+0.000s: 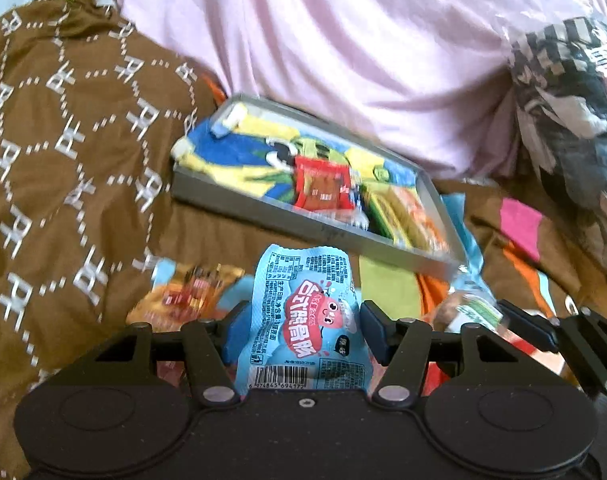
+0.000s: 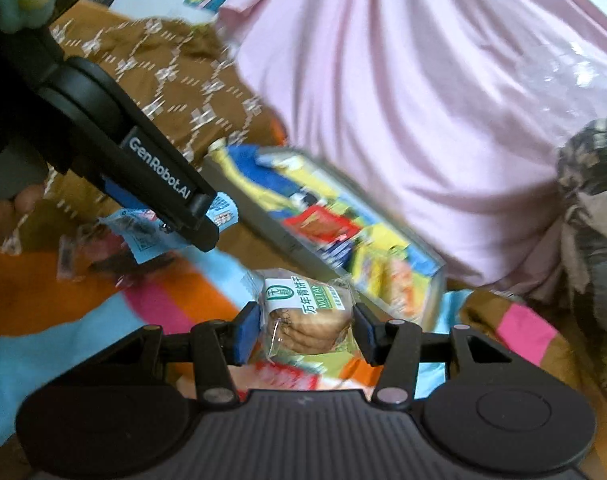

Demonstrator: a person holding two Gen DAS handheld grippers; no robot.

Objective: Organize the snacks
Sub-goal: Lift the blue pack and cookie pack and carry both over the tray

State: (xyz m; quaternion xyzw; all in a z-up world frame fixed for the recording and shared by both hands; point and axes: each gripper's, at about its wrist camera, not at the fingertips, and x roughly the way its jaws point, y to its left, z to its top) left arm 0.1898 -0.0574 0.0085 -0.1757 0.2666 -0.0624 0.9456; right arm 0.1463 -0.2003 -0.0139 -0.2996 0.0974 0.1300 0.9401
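My left gripper (image 1: 303, 320) is shut on a light blue snack packet (image 1: 303, 312) with a red cartoon logo, held upright in front of a grey tin tray (image 1: 303, 220). The tray holds several colourful snack packs, among them a red one (image 1: 323, 190). My right gripper (image 2: 305, 326) is shut on a clear-wrapped biscuit pack (image 2: 307, 316) with a green and white label, just short of the tray's (image 2: 263, 224) near corner. The left gripper (image 2: 171, 204) shows in the right wrist view at the left, holding the blue packet (image 2: 223, 208).
A brown patterned cloth (image 1: 63, 140) covers the left side. A pink sheet (image 1: 343, 60) rises behind the tray. A dark checked garment in plastic (image 1: 567, 92) lies at the right. An orange snack pack (image 1: 183, 292) lies on the colourful blanket (image 2: 63, 320) near the left gripper.
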